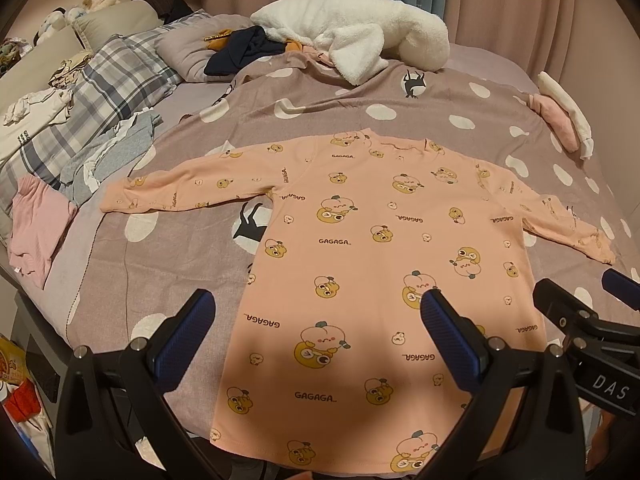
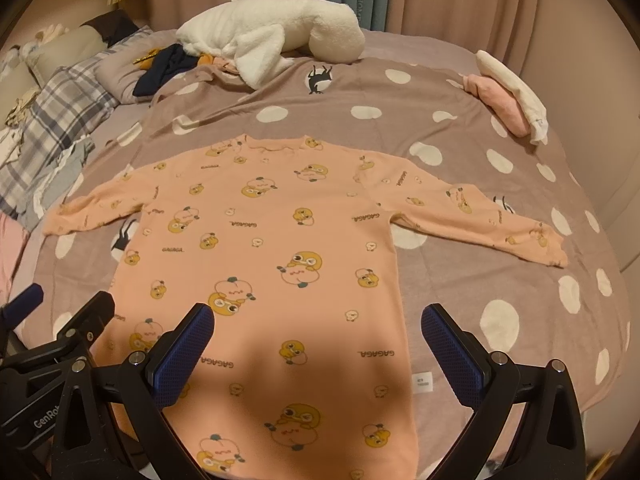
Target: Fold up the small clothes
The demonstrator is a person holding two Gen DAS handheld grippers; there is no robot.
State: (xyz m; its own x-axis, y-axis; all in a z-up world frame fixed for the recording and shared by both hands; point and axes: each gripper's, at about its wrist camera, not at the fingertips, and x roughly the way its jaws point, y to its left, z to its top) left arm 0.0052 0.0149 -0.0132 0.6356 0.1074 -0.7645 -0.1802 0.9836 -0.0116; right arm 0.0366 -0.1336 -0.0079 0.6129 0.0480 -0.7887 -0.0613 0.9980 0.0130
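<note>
While both grippers hover above the near end of the bed, a small peach long-sleeved shirt [image 1: 384,240] printed with cartoon characters and the word GAGAGA lies flat on a mauve blanket [image 1: 400,92] dotted with white spots and black cat shapes. Its neckline points toward the far side of the bed, its hem lies nearest the cameras, and both sleeves are spread outward. The left gripper [image 1: 318,330] has its jaws wide apart, holding nothing, over the shirt's lower left part; its blue pads [image 1: 182,334] show on each side. The right gripper [image 2: 318,338] likewise has its jaws apart and empty, above the shirt's lower right edge, and it appears at the right edge of the left wrist view. A white care label [image 2: 423,382] lies on the blanket just beside the shirt's right side seam. Beyond the shirt rest a fluffy white garment [image 1: 360,38] and a dark navy cloth [image 1: 244,50]; a plaid pillow [image 1: 104,92] lies to the left.
</note>
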